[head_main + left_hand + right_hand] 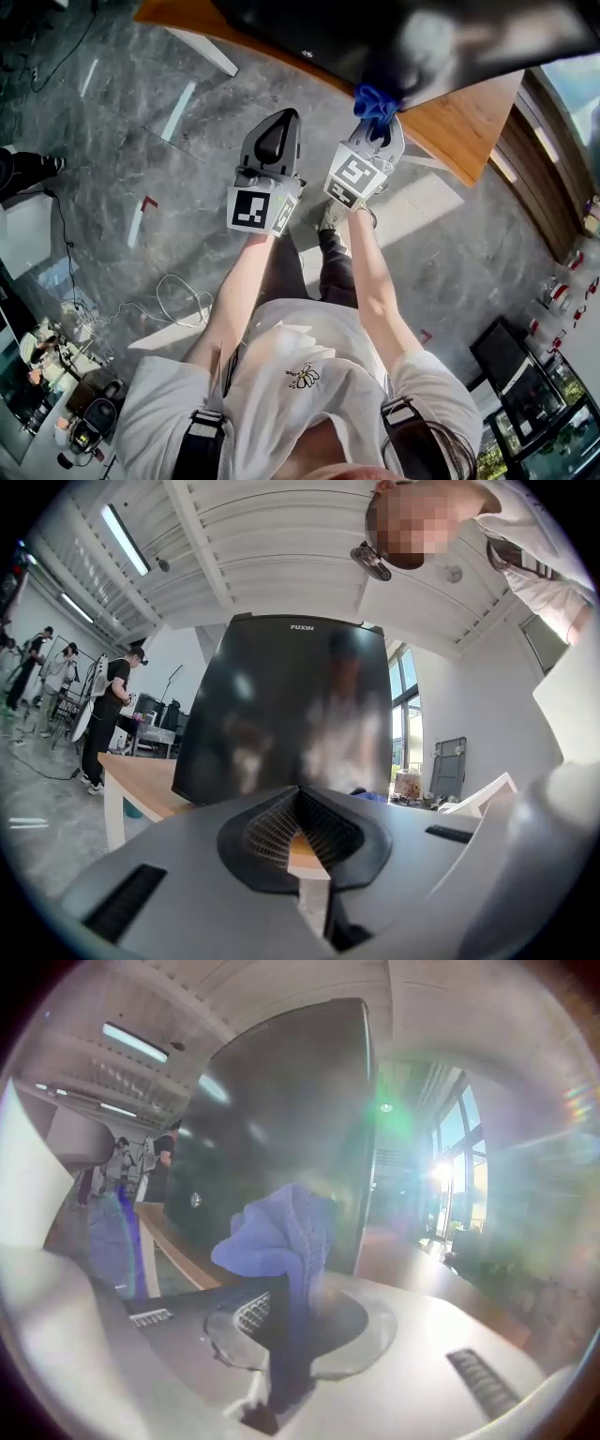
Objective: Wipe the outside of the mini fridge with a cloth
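The mini fridge (394, 33) stands on the surface (464, 127). The right hand-held gripper (379, 129) is just before the fridge's front, with the cloth (375, 101) between its jaws. The left hand-held gripper (279, 127) is beside it on the left, above the floor (112, 112).

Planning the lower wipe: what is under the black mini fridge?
The glossy black mini fridge stands on a light wooden tabletop; its underside is hidden in every view. The right gripper holds a crumpled blue cloth.
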A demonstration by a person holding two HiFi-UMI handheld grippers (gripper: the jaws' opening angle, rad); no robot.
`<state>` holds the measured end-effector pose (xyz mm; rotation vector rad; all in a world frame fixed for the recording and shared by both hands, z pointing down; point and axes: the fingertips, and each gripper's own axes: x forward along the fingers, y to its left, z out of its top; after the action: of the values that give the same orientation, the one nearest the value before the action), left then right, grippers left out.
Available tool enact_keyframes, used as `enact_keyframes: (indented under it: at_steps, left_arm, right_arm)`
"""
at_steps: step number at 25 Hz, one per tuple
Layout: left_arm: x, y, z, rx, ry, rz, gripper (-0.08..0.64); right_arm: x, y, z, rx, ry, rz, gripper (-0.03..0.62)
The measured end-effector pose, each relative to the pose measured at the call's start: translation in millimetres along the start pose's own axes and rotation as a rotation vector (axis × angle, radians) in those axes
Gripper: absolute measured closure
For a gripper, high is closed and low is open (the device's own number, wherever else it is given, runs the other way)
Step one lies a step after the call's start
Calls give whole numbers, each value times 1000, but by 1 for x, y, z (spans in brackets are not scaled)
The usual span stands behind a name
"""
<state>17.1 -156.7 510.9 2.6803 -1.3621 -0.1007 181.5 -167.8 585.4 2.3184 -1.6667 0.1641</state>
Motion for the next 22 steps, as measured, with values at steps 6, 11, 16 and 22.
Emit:
enact_keyframes:
  at_steps: [6, 11, 16, 22]
  left_arm:
    - [2, -18, 4, 5, -13, -11, 555]
    - [2, -29, 1, 3, -18, -15, 555]
    - [2, -35, 6, 4, -28, -7, 555]
    - [-9, -34, 43, 18, -76, 47, 555]
  right_arm:
    - [-9, -33, -6, 5, 8, -43, 523]
    - [-12, -46, -9, -23, -2, -49, 523]
    - [-20, -51, -6, -7, 0, -35, 523]
    - [-47, -40, 37, 23, -70, 21, 523]
